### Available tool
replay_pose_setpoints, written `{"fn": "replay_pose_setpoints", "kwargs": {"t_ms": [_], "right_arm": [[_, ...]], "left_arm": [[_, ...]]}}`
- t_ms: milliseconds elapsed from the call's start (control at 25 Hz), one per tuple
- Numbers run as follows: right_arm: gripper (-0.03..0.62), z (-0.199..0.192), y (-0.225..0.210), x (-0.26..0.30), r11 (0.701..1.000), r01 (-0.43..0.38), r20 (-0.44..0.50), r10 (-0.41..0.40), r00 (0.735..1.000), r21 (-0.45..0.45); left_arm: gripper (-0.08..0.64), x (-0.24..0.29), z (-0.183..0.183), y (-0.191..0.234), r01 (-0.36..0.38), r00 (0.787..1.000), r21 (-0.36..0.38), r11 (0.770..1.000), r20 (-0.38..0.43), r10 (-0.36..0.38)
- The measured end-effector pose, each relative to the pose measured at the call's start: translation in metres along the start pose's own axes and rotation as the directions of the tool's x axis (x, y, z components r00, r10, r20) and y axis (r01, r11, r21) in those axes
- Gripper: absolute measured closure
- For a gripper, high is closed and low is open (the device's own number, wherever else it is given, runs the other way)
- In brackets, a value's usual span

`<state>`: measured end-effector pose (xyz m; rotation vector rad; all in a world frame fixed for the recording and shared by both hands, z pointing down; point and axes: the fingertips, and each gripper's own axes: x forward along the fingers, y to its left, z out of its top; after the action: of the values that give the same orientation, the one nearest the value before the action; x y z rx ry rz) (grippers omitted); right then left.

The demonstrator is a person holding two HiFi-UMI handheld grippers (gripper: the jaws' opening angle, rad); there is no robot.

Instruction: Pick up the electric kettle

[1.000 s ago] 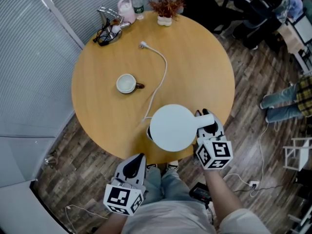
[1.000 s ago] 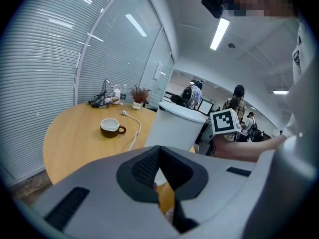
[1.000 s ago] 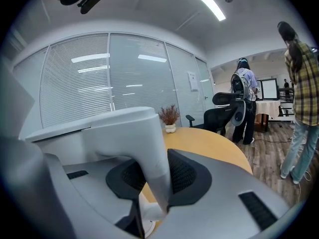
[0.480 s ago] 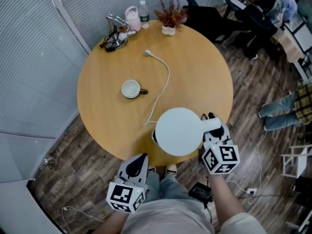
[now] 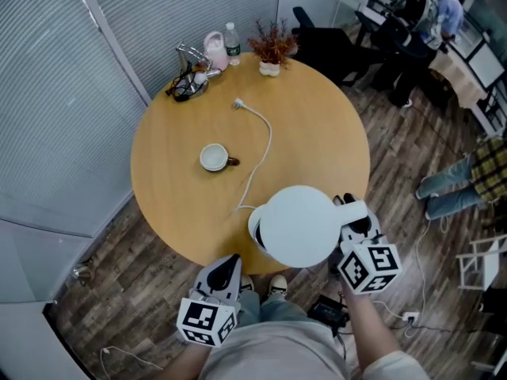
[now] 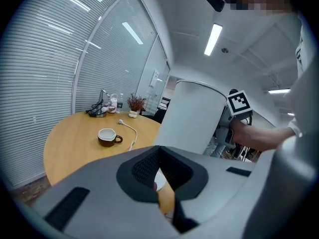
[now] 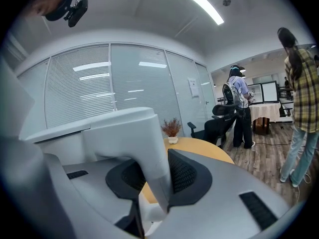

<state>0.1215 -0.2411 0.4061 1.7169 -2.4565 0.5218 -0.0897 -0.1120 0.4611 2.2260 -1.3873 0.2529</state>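
Note:
The white electric kettle (image 5: 295,225) hangs above the near edge of the round wooden table (image 5: 317,125), its lid facing the head camera. My right gripper (image 5: 347,206) is shut on the kettle's handle (image 7: 144,143), which fills the space between its pads. A slice of the dark power base (image 5: 253,229) shows under the kettle's left side, and its white cable (image 5: 260,145) runs to a loose plug (image 5: 236,103). My left gripper (image 5: 225,263) is shut and empty, low by the person's lap. From the left gripper view the kettle (image 6: 192,116) stands lifted ahead on the right.
A white cup (image 5: 214,157) with a brown outside sits mid-table. At the far rim are a potted plant (image 5: 272,50), a bottle (image 5: 230,38), a pink container (image 5: 213,47) and a metal stand with glasses (image 5: 186,81). Office chairs (image 5: 321,38) and people stand beyond; window blinds are at left.
The right gripper has lifted the kettle upward; it now looks larger and sits closer to the table's near edge in the head view. The left gripper has stayed put.

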Motion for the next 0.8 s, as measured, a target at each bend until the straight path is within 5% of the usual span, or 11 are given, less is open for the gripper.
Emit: {"fn": "replay_pose_setpoints", "kwargs": {"t_ms": [800], "right_arm": [[0.480,0.034,-0.001,-0.079,0.999,0.006,0.049,-0.008,0.999,0.032]], "left_arm": [[0.557,-0.032,-0.003,-0.028,0.012,0.999,0.028,1.000,0.032,-0.013]]}}
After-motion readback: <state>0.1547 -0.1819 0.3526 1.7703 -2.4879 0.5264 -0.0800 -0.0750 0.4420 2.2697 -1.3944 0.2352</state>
